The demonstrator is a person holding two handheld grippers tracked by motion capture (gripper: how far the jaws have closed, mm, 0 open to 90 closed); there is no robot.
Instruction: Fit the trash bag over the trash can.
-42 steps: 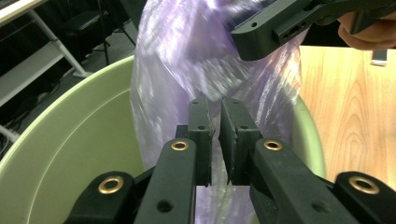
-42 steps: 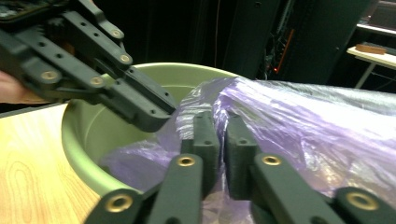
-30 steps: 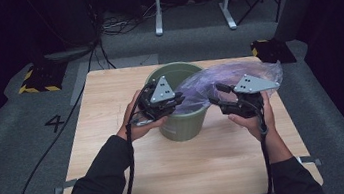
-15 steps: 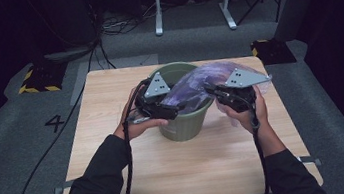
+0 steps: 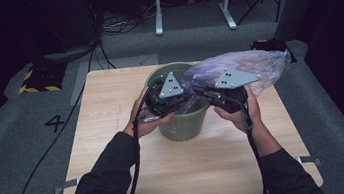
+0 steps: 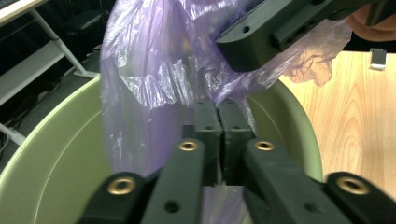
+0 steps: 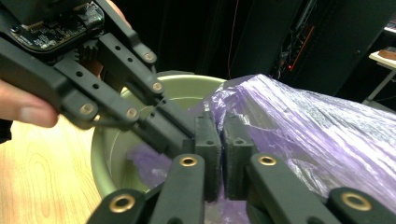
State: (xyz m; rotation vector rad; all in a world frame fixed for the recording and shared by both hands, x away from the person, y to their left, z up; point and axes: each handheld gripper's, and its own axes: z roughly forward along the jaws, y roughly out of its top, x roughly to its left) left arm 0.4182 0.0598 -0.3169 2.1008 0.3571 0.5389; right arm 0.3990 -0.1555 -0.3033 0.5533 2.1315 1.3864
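Left gripper is held over the mouth of the green bin, with its grey three-cornered plate on top, and its jaws are seen pressed together in the left gripper view. They have just been closing, and a fold of the purple plastic bag is pinched between the pads. From that pinch the film is seen running up and back, out over the bin's far rim.

At the middle of the desk the bin stands upright, near the far edge. Part of the bag hangs down inside it, seen as a purple fold against the inner wall in the right gripper view. Most of the bag is spread above and to the right of the bin's rim, crumpled and loosely puffed out.

Just to the right of the bin, the right gripper is held level, pointing toward the left gripper, and the tips of the two are brought close together over the rim. In the right gripper view its jaws are seen nearly together, with only a narrow slit between the pads, after opening a little just now. The bag lies against and behind the pads, but whether film is caught in the slit cannot be told. Both forearms in dark sleeves are brought in from the near edge of the desk.
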